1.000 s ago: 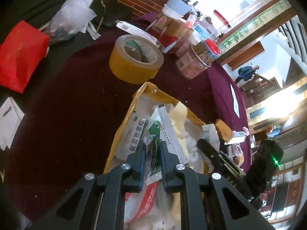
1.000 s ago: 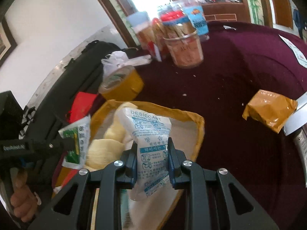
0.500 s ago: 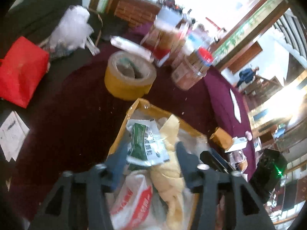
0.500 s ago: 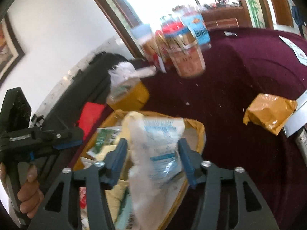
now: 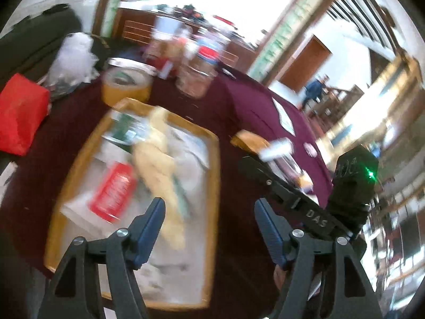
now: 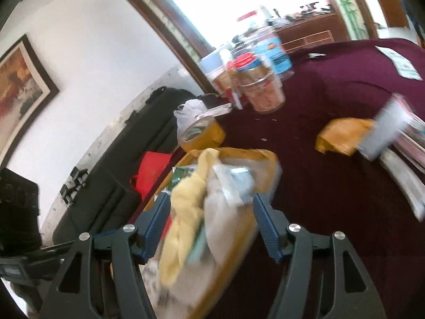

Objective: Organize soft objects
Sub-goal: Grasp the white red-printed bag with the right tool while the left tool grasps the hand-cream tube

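With both packets lying in the tray (image 5: 213, 159), the left gripper (image 5: 209, 228) and right gripper (image 6: 209, 223) are opening, empty, so next fetch the orange pouch (image 6: 340, 138) beside the tray.

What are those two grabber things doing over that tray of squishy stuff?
A person is sorting soft packets into the yellow tray on the dark red table. Both grabbers hang over it with nothing in them. The left gripper and the right gripper are both opening. A green packet, a red packet, a yellow cloth and a white packet lie in the tray. An orange pouch sits outside it.
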Demonstrator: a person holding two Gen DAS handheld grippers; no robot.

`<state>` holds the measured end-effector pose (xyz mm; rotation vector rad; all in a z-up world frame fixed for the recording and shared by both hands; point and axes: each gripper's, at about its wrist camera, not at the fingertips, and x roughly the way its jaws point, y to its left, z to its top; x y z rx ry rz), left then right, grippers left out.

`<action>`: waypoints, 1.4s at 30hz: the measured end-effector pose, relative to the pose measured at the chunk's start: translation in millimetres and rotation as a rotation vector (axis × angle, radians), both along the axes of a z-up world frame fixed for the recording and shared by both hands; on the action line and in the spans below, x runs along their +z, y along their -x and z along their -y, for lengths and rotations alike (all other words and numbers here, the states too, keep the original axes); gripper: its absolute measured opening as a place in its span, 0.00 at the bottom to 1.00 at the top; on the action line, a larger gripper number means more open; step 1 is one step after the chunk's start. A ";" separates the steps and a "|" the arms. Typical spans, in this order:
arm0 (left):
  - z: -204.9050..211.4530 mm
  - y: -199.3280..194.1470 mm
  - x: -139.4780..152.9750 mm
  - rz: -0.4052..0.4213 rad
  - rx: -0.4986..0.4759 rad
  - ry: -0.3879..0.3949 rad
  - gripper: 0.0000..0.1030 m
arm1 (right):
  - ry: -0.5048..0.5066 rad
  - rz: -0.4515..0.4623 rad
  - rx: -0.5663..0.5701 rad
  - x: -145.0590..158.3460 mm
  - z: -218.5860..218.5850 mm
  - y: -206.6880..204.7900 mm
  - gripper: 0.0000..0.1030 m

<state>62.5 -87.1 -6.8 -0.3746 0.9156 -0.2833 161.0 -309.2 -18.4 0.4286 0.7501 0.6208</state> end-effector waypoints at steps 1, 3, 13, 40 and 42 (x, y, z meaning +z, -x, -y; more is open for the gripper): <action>10.3 0.9 -1.4 -0.005 -0.019 0.000 0.71 | -0.009 -0.016 -0.016 -1.9 14.4 5.6 0.62; 33.5 -0.5 -4.8 -0.015 -0.072 0.001 0.72 | -0.023 -0.054 -0.043 -5.7 44.0 12.2 0.62; 97.7 -8.6 -26.9 -0.078 -0.087 -0.014 0.77 | 0.059 -0.211 -0.335 -33.0 199.3 15.2 0.64; 160.1 -42.8 -61.8 -0.183 -0.125 -0.085 0.78 | 0.509 -0.191 -0.491 -57.9 212.9 -1.7 0.46; 170.1 -51.4 -64.9 -0.192 -0.142 -0.095 0.78 | 0.521 -0.191 -0.490 -58.2 210.9 -2.1 0.44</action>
